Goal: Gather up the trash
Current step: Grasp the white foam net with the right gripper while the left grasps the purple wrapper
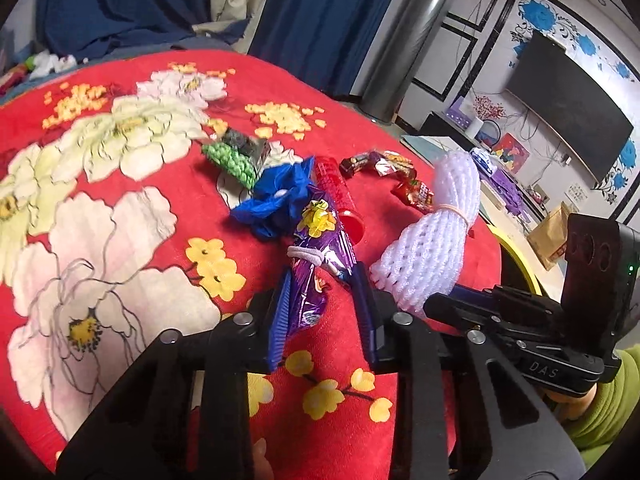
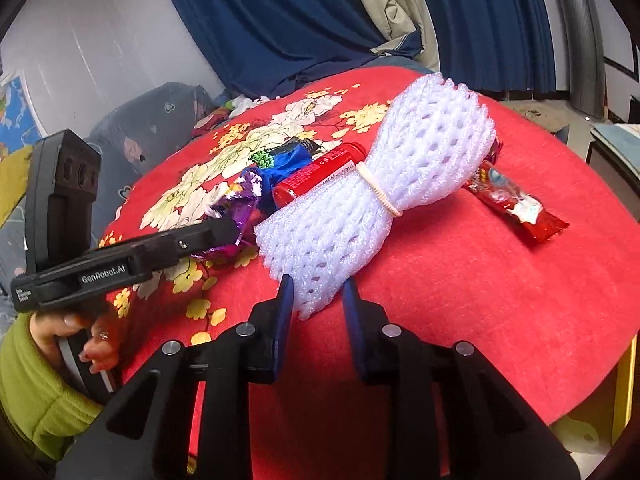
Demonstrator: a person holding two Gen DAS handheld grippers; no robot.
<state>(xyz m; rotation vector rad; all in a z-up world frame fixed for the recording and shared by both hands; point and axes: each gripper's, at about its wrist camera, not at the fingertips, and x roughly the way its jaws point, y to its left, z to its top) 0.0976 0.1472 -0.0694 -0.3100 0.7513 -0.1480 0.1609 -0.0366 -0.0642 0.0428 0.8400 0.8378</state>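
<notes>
The left gripper [image 1: 322, 280] is pinching the purple snack bag [image 1: 316, 248], and the right gripper [image 2: 316, 284] is pinching the near end of the white foam net [image 2: 360, 200]. The red tube [image 2: 316, 176], lying at eleven o'clock of the net and touching it, may be rolling away if the net drags it; the slippery bag may be sliding out.

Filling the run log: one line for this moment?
left hand-held gripper: shut on purple foil snack wrapper | right hand-held gripper: shut on white foam net bundle | surface: red floral cloth
</notes>
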